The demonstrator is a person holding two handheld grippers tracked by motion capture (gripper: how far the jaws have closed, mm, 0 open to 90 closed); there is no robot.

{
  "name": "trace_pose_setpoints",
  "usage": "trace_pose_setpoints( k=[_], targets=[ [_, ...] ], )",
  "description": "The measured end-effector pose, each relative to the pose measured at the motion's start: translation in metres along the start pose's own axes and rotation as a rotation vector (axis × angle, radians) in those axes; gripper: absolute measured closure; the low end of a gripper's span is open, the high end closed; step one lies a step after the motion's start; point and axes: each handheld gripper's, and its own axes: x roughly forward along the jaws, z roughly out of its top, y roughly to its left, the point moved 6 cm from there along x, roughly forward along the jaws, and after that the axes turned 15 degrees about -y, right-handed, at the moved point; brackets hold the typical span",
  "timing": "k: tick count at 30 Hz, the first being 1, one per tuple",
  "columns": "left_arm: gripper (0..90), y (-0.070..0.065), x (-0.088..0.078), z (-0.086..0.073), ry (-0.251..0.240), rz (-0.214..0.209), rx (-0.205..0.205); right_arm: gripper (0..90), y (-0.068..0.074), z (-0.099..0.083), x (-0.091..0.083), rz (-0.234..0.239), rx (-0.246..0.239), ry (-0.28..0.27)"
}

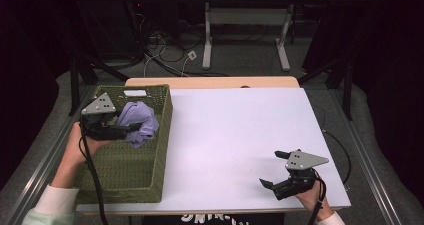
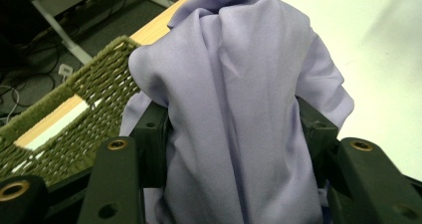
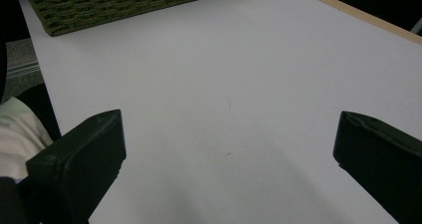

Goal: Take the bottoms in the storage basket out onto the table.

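Lilac cloth (image 1: 138,121) bunching between the left hand-held gripper (image 1: 131,128) jaws, clamped tight, hanging over the green woven basket (image 1: 160,150), with the right hand-held gripper (image 1: 273,170) gaping wide, gripping nothing, above the white tabletop (image 1: 230,135).

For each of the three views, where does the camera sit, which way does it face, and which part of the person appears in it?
High view: above the person's side, looking forward and down on the white table; both forearms, left gripper, right gripper.
Left gripper view: rides that gripper, facing the lilac cloth clamped in its jaws.
Right gripper view: low over the table, jaws apart; a white sleeve.
Shared: the green basket appears in all.
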Motion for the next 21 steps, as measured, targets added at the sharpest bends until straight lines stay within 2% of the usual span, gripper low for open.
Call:
trace_pose_setpoints(
  k=[21],
  targets=[
    [45.1,-0.012,0.016,0.024,-0.035,-0.041,0.034,0.0,0.001,0.001,0.001,0.004,0.004,-0.005]
  ],
)
